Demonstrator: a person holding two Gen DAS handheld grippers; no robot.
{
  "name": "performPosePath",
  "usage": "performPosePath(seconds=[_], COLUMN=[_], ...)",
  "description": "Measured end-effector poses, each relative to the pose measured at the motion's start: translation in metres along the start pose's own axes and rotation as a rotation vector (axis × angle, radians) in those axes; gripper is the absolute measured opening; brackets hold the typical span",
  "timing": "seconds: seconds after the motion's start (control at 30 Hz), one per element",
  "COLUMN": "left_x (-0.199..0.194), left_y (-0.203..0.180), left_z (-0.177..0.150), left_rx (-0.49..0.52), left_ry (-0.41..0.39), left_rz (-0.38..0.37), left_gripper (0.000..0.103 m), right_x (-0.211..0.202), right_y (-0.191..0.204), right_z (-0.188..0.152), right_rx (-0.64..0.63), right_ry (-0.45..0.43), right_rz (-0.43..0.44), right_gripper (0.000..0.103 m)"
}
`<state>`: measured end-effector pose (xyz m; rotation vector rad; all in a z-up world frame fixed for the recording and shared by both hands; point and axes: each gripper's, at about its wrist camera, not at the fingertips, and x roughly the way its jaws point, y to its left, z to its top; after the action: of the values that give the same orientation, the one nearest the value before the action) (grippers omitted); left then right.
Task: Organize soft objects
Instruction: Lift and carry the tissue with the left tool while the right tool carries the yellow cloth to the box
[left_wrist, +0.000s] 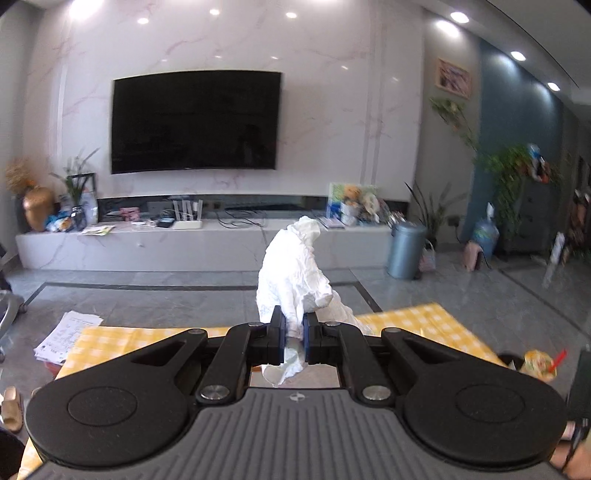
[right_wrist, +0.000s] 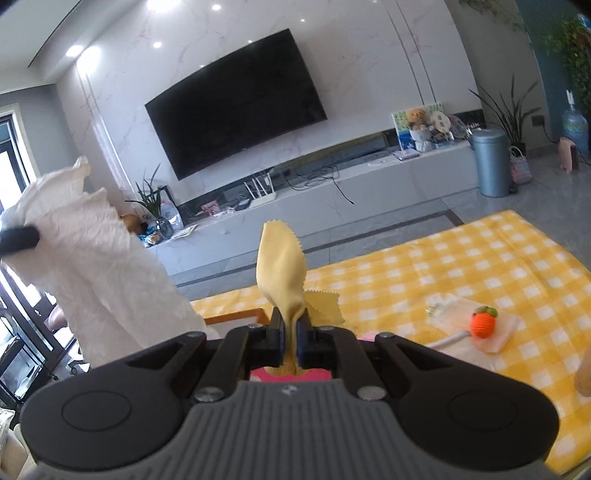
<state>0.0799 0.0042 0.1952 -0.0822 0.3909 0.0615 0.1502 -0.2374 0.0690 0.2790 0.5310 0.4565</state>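
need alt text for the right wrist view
The right gripper has its jaws shut on a pale yellow cloth with zigzag edges, held above a table with a yellow checked tablecloth. A crumpled white cloth hangs at left; an orange knitted toy lies at right.

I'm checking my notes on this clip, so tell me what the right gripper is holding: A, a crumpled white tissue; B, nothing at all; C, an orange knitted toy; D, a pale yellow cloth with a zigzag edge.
D: in the right wrist view the right gripper is shut on the yellow cloth, which sticks up from between its pads, while the white tissue is off to the side in the left gripper.
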Motion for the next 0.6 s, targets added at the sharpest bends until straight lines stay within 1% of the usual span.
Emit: performPosePath(seconds=[0.07, 0.13, 0.2, 0.33, 0.47, 0.6], left_x=[0.001, 0.007, 0.016, 0.034, 0.050, 0.062], left_y=[0.012, 0.023, 0.034, 0.047, 0.060, 0.073], left_z=[0.006, 0.009, 0.011, 0.002, -0.006, -0.021], left_rx=[-0.028, -0.060, -0.081, -0.112, -0.129, -0.134], left_ry=[-0.027, -0.038, -0.040, -0.025, -0.004, 0.007], left_rz=[0.045, 0.097, 0.123, 0.132, 0.127, 0.161], left_gripper=[0.010, 0.010, 0.010, 0.010, 0.010, 0.010], right_x=[0.003, 0.011, 0.024, 0.048, 0.071, 0.098], right_y=[0.018, 0.035, 0.052, 0.082, 0.103, 0.114], right_z=[-0.001, 0.002, 0.005, 0.012, 0.011, 0.006], right_rx=[-0.018, -0.033, -0.061, -0.096, -0.120, -0.144], right_ry=[0.006, 0.019, 0.042, 0.074, 0.097, 0.131], right_rz=[0.022, 0.051, 0.068, 0.109, 0.126, 0.123], right_gripper=[0.004, 0.004, 0.004, 0.004, 0.004, 0.004])
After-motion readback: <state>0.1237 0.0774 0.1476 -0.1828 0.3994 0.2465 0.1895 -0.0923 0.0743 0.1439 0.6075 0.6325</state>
